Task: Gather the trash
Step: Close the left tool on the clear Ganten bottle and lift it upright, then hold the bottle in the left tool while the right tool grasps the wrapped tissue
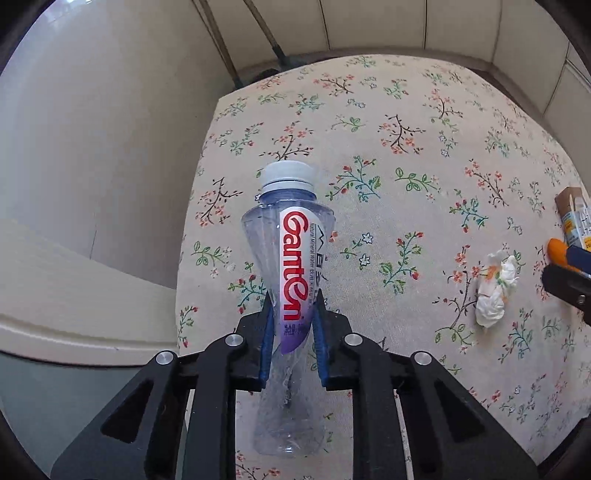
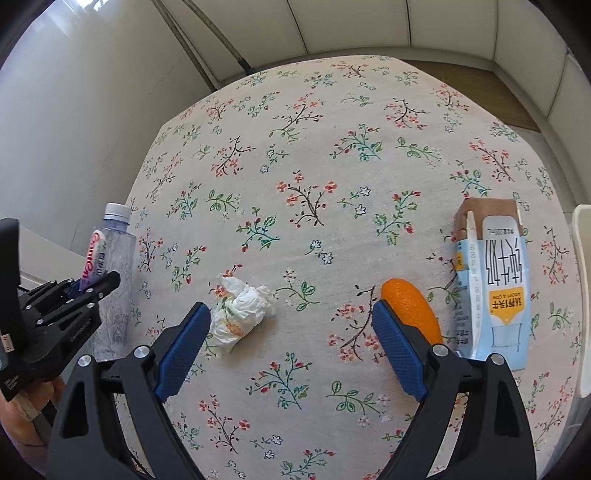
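Note:
A clear plastic water bottle (image 1: pixel 291 266) with a white cap and a red-lettered label stands at the table's left edge. My left gripper (image 1: pixel 293 314) is shut on the bottle's waist, which is squeezed in between the blue pads. The right wrist view shows the same bottle (image 2: pixel 114 258) with the left gripper (image 2: pixel 94 282) around it. My right gripper (image 2: pixel 288 332) hangs open above the cloth, holding nothing. A crumpled white tissue (image 2: pixel 242 314) lies just beyond its left finger. An orange peel (image 2: pixel 410 306) lies behind its right finger. A milk carton (image 2: pixel 491 280) lies further right.
The table wears a floral cloth (image 2: pixel 314 166). A pale wall and a low white ledge (image 1: pixel 74 295) lie left of the table. A white object (image 2: pixel 583 295) sits at the right edge. A cushioned bench (image 2: pixel 369 26) runs behind the table.

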`<state>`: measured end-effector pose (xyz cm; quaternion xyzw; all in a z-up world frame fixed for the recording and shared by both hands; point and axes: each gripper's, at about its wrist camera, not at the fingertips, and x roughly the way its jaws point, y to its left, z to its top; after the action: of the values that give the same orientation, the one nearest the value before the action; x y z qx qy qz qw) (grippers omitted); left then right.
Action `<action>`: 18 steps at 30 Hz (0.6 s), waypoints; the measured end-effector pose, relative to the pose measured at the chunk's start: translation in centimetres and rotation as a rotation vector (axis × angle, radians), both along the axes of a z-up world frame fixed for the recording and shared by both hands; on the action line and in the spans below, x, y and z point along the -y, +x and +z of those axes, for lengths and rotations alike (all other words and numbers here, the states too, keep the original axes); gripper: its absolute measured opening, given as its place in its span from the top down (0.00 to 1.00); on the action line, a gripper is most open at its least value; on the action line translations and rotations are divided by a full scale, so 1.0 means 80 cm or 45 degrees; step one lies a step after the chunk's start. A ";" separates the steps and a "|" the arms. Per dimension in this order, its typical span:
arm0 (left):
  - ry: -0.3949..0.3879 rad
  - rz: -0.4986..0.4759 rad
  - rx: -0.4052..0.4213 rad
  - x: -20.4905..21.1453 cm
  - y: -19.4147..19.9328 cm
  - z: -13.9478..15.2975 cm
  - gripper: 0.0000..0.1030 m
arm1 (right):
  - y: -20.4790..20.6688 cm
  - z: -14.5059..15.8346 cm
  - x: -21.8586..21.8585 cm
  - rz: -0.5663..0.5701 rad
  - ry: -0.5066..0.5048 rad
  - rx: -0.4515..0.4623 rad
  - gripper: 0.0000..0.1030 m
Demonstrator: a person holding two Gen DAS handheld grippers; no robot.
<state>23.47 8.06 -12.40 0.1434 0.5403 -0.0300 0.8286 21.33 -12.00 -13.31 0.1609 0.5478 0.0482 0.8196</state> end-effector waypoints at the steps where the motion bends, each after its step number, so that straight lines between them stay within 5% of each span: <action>1: -0.005 0.007 0.012 0.000 -0.005 0.004 0.83 | 0.001 -0.003 -0.005 0.010 -0.001 -0.006 0.16; 10: -0.187 0.110 0.214 0.002 -0.062 0.086 0.83 | 0.012 -0.023 -0.039 0.049 -0.021 -0.036 0.17; 18: -0.247 0.152 0.370 0.019 -0.123 0.113 0.82 | 0.019 -0.040 -0.060 0.057 -0.059 -0.028 0.48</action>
<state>13.59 6.53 -3.33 0.0333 0.4171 -0.0118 0.9082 22.84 -7.23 -16.53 0.1301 0.5610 0.0521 0.8158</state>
